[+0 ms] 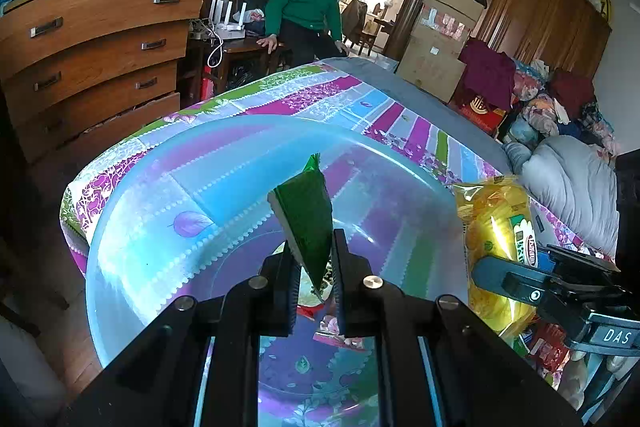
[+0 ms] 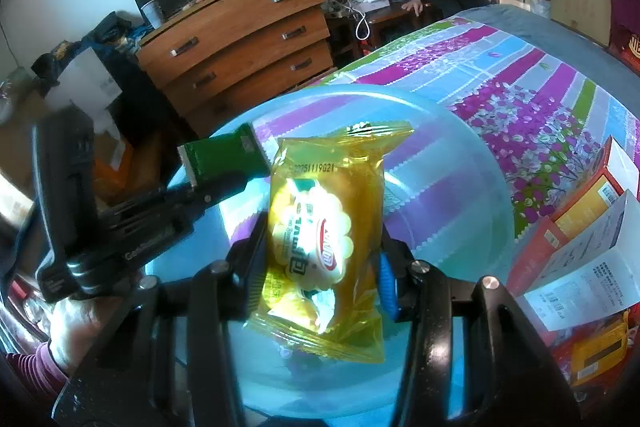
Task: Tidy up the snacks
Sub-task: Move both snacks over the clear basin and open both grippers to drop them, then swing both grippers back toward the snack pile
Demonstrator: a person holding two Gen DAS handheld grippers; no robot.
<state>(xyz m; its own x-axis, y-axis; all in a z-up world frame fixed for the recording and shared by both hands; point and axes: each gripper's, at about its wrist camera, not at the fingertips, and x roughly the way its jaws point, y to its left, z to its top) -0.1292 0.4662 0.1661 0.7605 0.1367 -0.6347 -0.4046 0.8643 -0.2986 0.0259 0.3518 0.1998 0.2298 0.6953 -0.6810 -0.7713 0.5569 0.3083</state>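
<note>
Nearest to you, your left hand-held gripper (image 1: 316, 267) is pressed together on a flat green snack packet (image 1: 306, 223), pinching its lower edge so the packet stands up from the fingers, tilted, over the clear plastic basin (image 1: 132, 227). Your right hand-held gripper (image 2: 320, 259) pinches a yellow snack packet (image 2: 324, 227) across its width, one finger on each side; the packet points up and away, also above the basin. In the right wrist view the green packet (image 2: 224, 159) sits just left of the yellow one, and your left hand (image 2: 76, 323) with a dark red sleeve grips the tool handle. The basin rests on a bed (image 1: 360, 95) covered by a striped floral sheet. To the right on the sheet lie orange and red boxes (image 2: 576, 211) and more packets. Beyond the bed stand a wooden dresser (image 1: 100, 39) and, farther back, a seated person in a green sweater (image 1: 304, 7).
</note>
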